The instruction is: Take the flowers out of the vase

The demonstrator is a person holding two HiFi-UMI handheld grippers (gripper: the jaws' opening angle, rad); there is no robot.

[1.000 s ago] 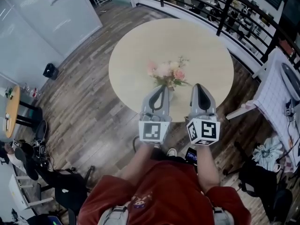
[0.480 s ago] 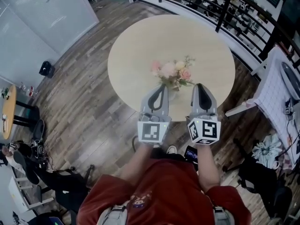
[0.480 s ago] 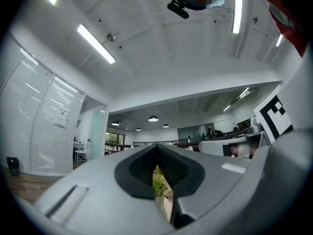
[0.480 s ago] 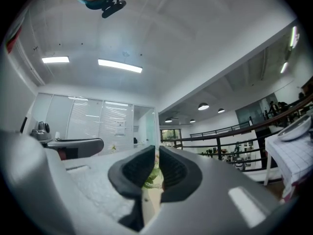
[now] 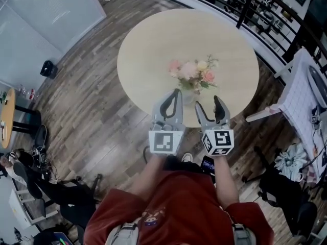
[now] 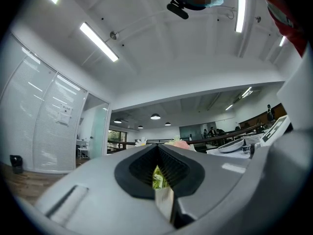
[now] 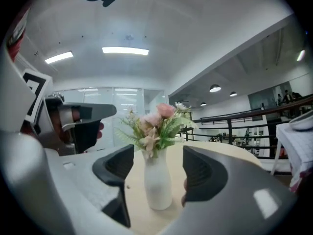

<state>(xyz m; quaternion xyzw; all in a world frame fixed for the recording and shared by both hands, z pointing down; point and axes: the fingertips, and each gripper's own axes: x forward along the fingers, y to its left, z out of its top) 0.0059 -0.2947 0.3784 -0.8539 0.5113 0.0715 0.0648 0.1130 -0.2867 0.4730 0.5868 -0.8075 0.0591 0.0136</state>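
Arm pose: both forearms (image 5: 153, 175) extended forward from the torso, side by side, ending over the near edge of the tabletop (image 5: 148, 45).

Left gripper (image 5: 177, 92): aimed roughly level at the vase (image 5: 188, 99), tip just beside it. Jaws pressed together, gripping nothing. Only a sliver of greenery and white vase visible through the slit between them.

Right gripper (image 5: 208, 102): aimed level as well. Jaws opening, with the vase framed between them just ahead and touching neither pad.

Vase position: on the tabletop, between its centre and its near edge. Upright, long axis vertical, mouth up.

Flowers (image 5: 193, 71): stems down in the vase neck. Pink and cream blooms and green sprigs fanning upward and outward.
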